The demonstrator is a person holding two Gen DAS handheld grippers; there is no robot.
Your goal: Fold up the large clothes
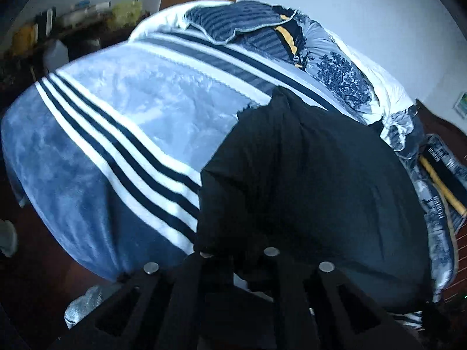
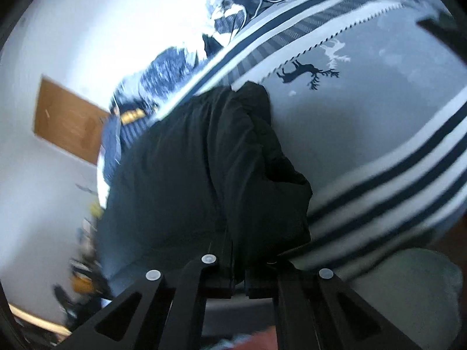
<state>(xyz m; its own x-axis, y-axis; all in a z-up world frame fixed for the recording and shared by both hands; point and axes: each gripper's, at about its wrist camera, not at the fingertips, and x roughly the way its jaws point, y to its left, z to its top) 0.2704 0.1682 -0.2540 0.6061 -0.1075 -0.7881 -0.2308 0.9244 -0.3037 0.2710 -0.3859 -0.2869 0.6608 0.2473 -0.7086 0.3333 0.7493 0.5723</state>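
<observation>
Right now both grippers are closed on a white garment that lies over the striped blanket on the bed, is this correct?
Only the colour is wrong: the garment is black, as the left wrist view shows. The left gripper and the right gripper are both closed on it, over the striped blanket.

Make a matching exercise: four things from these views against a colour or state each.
Things:
1. garment
2. blanket
3. left gripper
4. door

Descriptions:
A. brown wood
B. black, bunched and lifted
C. shut on cloth
D. blue-grey with dark stripes

Pairs: 1-B, 2-D, 3-C, 4-A
</observation>
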